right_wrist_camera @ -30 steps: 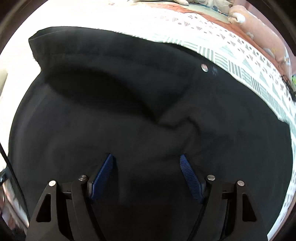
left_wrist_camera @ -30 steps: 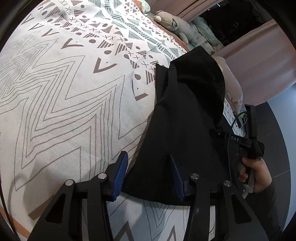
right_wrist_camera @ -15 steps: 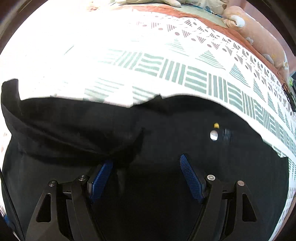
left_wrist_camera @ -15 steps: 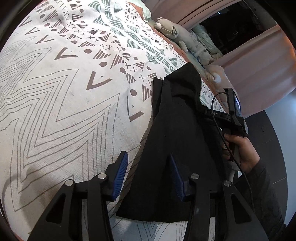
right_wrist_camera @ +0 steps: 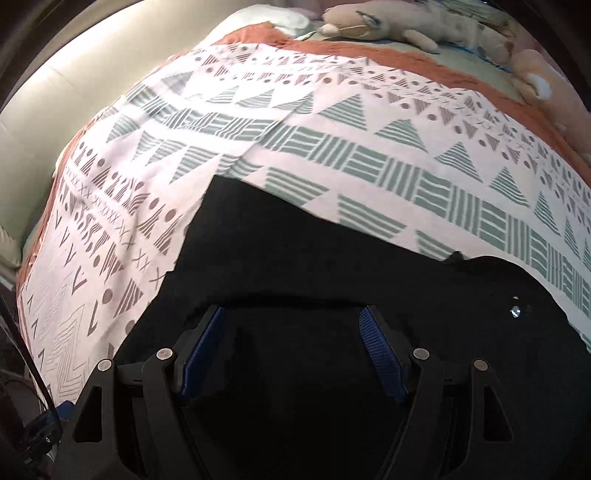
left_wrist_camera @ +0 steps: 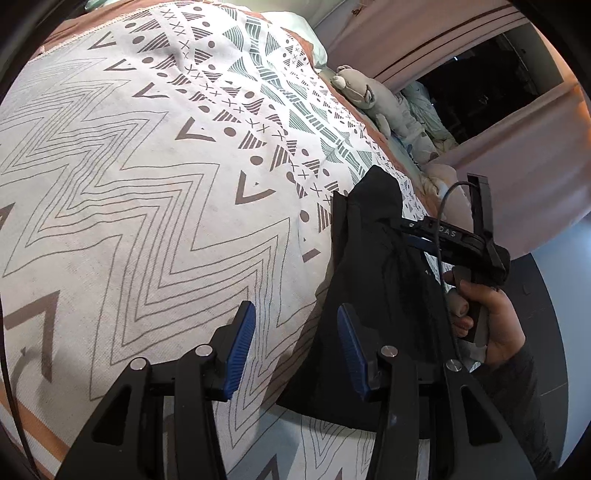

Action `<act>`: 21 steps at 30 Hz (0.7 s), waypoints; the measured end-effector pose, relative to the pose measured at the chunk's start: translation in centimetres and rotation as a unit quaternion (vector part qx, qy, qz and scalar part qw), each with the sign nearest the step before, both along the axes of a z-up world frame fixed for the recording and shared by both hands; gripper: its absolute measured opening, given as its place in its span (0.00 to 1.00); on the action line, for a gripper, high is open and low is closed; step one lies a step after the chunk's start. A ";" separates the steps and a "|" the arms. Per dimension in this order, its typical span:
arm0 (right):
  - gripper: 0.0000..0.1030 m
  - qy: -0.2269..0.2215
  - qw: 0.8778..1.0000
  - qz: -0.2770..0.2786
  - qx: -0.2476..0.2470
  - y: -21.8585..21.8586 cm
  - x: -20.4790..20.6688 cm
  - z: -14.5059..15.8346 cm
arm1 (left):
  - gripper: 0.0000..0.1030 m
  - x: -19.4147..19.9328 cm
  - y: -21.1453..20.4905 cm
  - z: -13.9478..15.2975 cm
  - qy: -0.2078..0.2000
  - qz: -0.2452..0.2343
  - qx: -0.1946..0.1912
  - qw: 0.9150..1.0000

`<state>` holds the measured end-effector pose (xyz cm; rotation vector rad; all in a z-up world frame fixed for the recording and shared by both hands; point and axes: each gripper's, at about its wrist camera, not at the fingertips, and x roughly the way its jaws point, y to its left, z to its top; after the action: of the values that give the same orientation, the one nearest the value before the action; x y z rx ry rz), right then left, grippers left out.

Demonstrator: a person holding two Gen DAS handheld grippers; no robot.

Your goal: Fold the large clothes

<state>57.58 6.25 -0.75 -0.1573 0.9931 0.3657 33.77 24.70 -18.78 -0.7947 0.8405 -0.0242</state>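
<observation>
1. The black garment lies on the patterned bed, lower right of the left view.
2. Left gripper fingers spread, pinching nothing.
3. Right gripper fingers spread over the black cloth, gripping nothing.

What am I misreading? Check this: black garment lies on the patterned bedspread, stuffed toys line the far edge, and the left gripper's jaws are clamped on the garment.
One thing is wrong: the left gripper is not clamped on the black garment. The left wrist view shows its jaws apart, nothing between them. The patterned bedspread and stuffed toys are as you say.
</observation>
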 end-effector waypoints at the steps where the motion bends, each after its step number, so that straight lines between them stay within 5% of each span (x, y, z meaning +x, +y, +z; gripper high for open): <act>1: 0.63 0.001 1.000 0.005 -0.008 1.0 -0.6 -0.2 | 0.46 -0.2 0.0 0.0 0.000 0.003 -0.001 1.000; 5: 0.58 0.017 0.999 -0.006 -0.046 2.8 2.4 -2.9 | 0.46 -0.6 0.9 -0.2 0.004 0.016 -0.004 1.000; 11: 0.58 -0.055 0.992 -0.046 -0.104 4.4 3.9 -2.5 | 0.46 -1.6 2.3 -0.8 0.007 0.037 -0.019 0.999; 21: 0.58 -0.058 0.997 -0.039 -0.044 -1.6 -2.5 2.2 | 0.46 -2.6 0.3 -1.8 0.017 0.008 -0.078 0.997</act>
<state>55.12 4.68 1.47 -0.2159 0.8986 0.2390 31.21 25.00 -20.53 -0.9511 0.8721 -0.0627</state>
